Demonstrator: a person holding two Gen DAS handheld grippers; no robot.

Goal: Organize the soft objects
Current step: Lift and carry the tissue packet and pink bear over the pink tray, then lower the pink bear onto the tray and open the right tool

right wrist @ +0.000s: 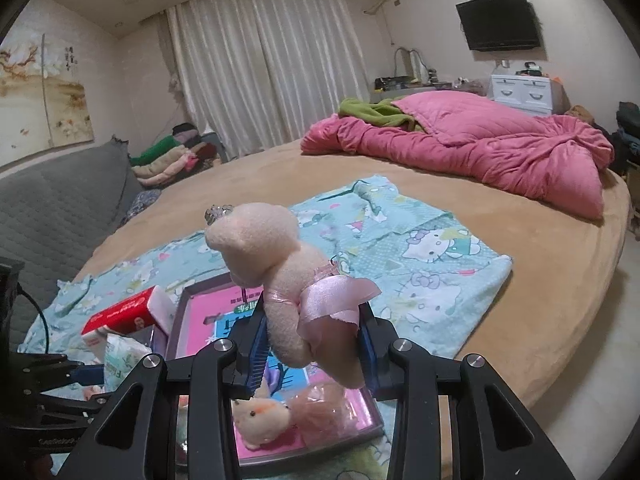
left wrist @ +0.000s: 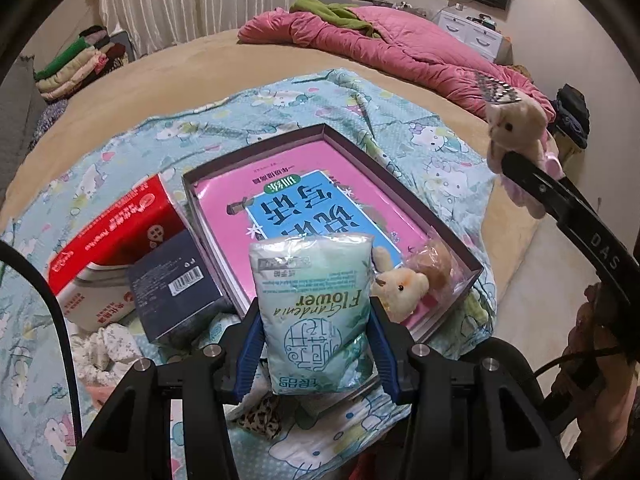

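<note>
Blue pads of the left gripper [left wrist: 316, 344] pinched a soft pack [left wrist: 314, 312] of tissues, pale green with "Gardenia Flower" printed on it. One pad pressed on each long side of the pack, which stood up between the 2 fingers and reached well past their tips. It hung over the near edge of a shallow box [left wrist: 400, 168] whose floor was covered by a pink book [left wrist: 304, 196]. A small plush [left wrist: 400, 286] lay in the near right corner of that box, just right of the pack, with a wrapped brownish toy [left wrist: 434, 264] touching it.

Left of the box sat a red carton [left wrist: 116, 224] and a dark box [left wrist: 172, 284], both touching or nearly touching the shallow box's left wall. All of it rested on a teal cartoon-print sheet [left wrist: 280, 100] spread over a tan bed [left wrist: 200, 52], with a pink quilt [left wrist: 400, 44] heaped at the far side.

The right gripper [right wrist: 314, 344] was clamped on a pink bear [right wrist: 280, 276] wearing a satin ribbon, the pads squeezing its lower body while its head rose above the fingertips and faced away. The bear was held above the box, over the book and the plush lying there. From the left camera, the same bear showed at the right edge, up off the bed and well apart from the pack.
</note>
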